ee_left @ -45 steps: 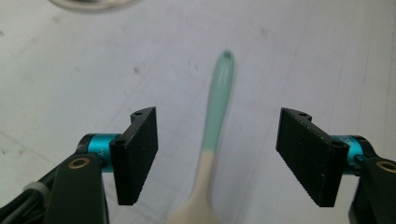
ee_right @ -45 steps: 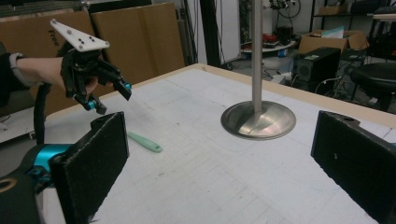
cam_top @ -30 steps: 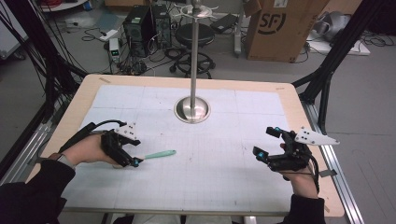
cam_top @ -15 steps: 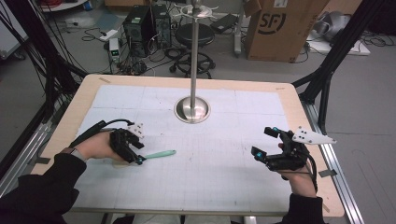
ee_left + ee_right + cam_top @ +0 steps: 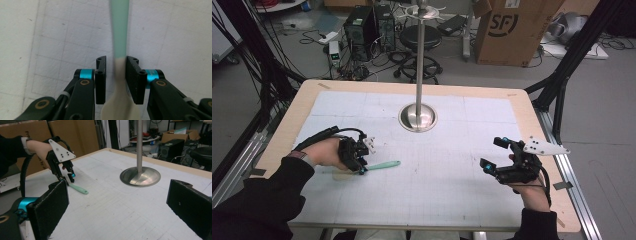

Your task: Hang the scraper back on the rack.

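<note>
Left tool (image 5: 360,167) low over counter (image 5: 452,200), jaws just been closing, now narrow around neck of spatula (image 5: 119,37); right jaw seems touching, small gap at left jaw. Spatula lies flat on left part of counter, mint handle toward centre. Metal stand (image 5: 418,118) at middle. Right tool (image 5: 493,157) wide open, nothing between jaws, hovers at right side.

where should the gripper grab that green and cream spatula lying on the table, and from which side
At the narrow neck where the cream blade meets the green handle of the spatula, coming down from above. It lies flat, so only its thin sides offer faces to pinch. The left gripper is placed just so: its jaws have just been closing with the neck between them, small gaps left on both sides.
</note>
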The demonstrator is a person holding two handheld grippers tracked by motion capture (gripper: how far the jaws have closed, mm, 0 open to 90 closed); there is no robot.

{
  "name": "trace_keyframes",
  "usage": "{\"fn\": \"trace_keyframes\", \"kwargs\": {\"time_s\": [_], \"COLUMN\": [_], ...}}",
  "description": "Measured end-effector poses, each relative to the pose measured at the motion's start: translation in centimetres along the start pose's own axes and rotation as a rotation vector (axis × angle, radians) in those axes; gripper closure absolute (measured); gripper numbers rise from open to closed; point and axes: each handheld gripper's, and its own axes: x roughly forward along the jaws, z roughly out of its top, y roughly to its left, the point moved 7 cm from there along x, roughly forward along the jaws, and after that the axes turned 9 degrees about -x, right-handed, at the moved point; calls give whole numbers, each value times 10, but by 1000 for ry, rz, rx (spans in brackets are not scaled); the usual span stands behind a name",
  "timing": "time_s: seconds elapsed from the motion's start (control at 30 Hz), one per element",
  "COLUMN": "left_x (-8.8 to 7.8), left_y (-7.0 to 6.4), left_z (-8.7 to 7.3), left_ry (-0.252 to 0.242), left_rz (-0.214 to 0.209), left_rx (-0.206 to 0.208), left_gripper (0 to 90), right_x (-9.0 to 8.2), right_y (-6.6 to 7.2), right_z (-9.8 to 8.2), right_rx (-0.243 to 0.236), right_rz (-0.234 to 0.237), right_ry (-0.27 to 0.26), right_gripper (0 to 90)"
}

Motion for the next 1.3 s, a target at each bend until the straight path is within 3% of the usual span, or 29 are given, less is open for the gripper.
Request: {"fn": "trace_keyframes", "kwargs": {"time_s": [0.1, 0.17, 0.2, 0.33, 0.43, 0.73, 1.0, 1.13, 1.3], "left_x": [0, 1, 1, 1, -1, -38, -62, -75, -93], "left_y": [0, -4, -5, -5, -4, 0, 0, 7, 22], "left_z": [2, 3, 4, 4, 3, 5, 11, 19, 25], "left_ry": [52, 58, 63, 60, 21, -287, -591, -719, -833], "left_rz": [19, 26, 27, 30, 25, -27, -89, -87, -40], "left_rx": [47, 44, 48, 29, -2, -126, -285, -358, -401], "left_gripper": [723, 741, 793, 802, 803, 803, 801, 800, 800], "right_x": [-1, -1, 0, 1, 1, -2, -1, 1, 3], "right_y": [-1, -1, -1, 1, 2, -2, 0, -1, -2], "right_z": [-1, -2, -3, -4, -2, -3, -2, -2, -3], "right_rx": [0, 3, 6, 5, 0, 8, 3, 7, 8], "right_rz": [-5, -4, -6, -1, 2, -9, -7, -13, -12], "right_ry": [2, 6, 10, 14, 12, 8, 6, 2, 5], "right_gripper": [29, 29, 29, 29, 29, 29, 29, 29, 29]}}
